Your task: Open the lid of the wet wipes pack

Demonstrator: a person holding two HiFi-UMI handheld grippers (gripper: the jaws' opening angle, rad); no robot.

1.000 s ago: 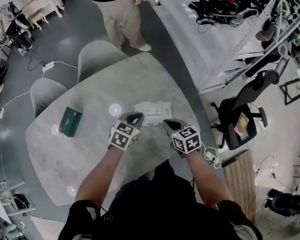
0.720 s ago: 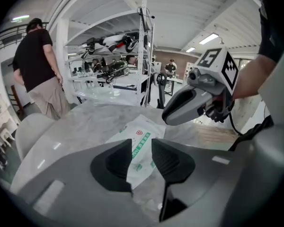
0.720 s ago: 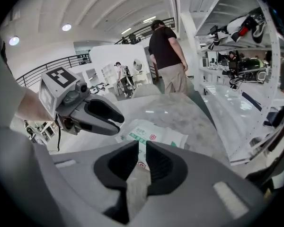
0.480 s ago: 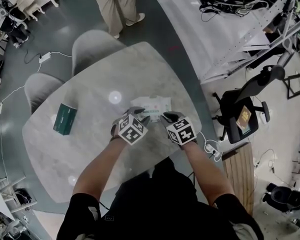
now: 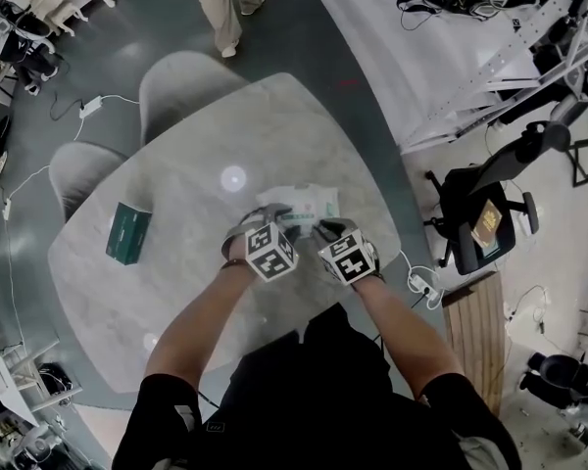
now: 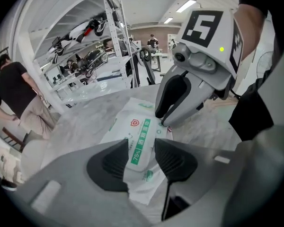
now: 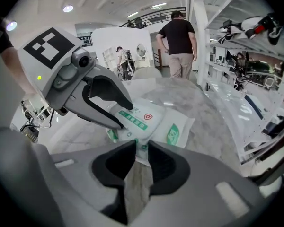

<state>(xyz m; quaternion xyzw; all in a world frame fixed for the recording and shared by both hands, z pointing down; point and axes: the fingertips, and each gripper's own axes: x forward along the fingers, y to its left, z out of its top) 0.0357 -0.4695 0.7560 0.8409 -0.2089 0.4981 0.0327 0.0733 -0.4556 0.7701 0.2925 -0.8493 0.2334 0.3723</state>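
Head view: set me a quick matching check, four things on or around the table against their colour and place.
Things:
1. wet wipes pack
2. box
3. office chair
4. padded chair

Descriptions:
A. black, on the floor right of the table
B. dark green, near the table's left edge
C. grey, tucked in at the table's far-left side
D. white with green print, lying mid-table

Pairs: 1-D; 2-B; 3-A; 4-C
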